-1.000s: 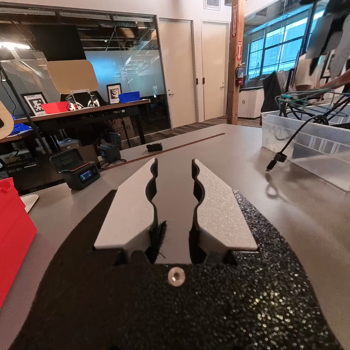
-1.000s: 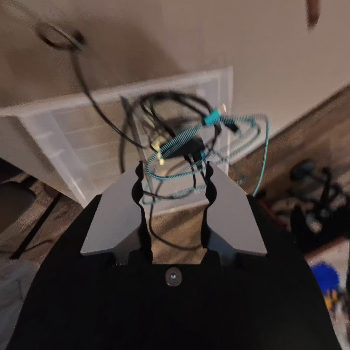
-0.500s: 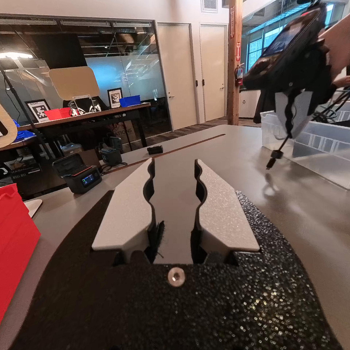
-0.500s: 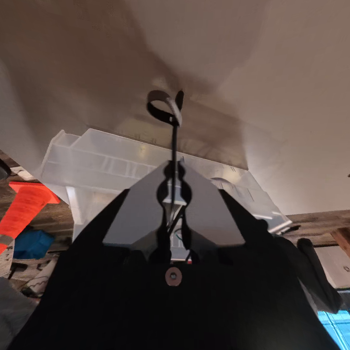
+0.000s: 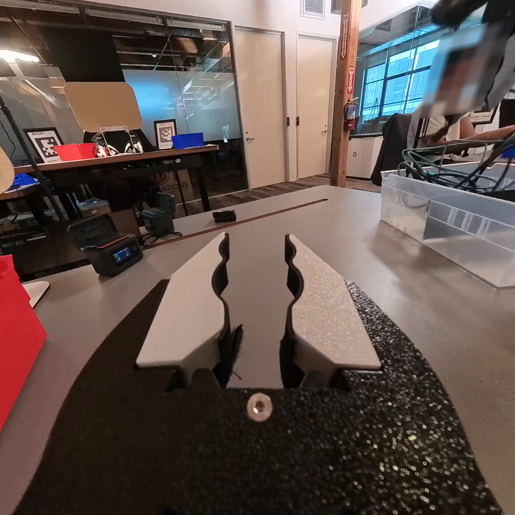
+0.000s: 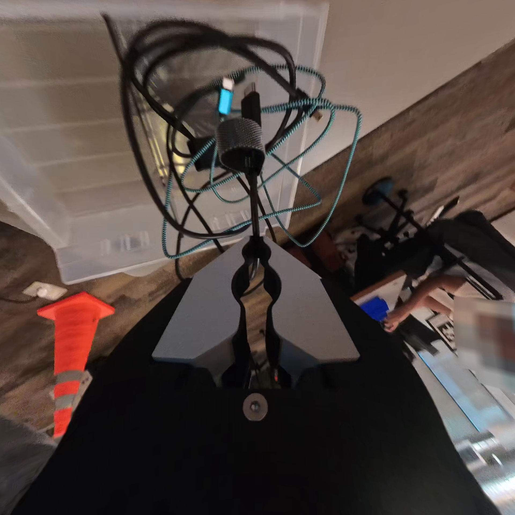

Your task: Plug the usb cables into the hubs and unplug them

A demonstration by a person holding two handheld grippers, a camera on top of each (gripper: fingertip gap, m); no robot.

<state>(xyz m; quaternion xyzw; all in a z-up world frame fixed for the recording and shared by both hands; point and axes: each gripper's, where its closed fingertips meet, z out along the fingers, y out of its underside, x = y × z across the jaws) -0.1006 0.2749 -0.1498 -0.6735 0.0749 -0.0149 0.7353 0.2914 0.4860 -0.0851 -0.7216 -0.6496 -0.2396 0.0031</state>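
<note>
Left tongs [image 5: 257, 252] sit low over the grey bench [image 5: 348, 250], fingers apart, nothing between them. Right tongs [image 6: 255, 245] are pinched together at the tips on a thin black cable [image 6: 254, 206], held up in the air above the clear plastic bin [image 6: 69, 156]. Just beyond the grip the black cable carries a rolled black velcro strap [image 6: 240, 145]. A teal braided cable [image 6: 328, 178] hangs tangled with it in loose loops; its light-blue plug [image 6: 225, 100] and a black plug [image 6: 250, 103] stick up side by side past the strap. In the left view the same bin [image 5: 446, 214] stands at the bench's far right with cables [image 5: 446, 170] spilling over its rim. Right view is motion-blurred; can't make out any hub.
</note>
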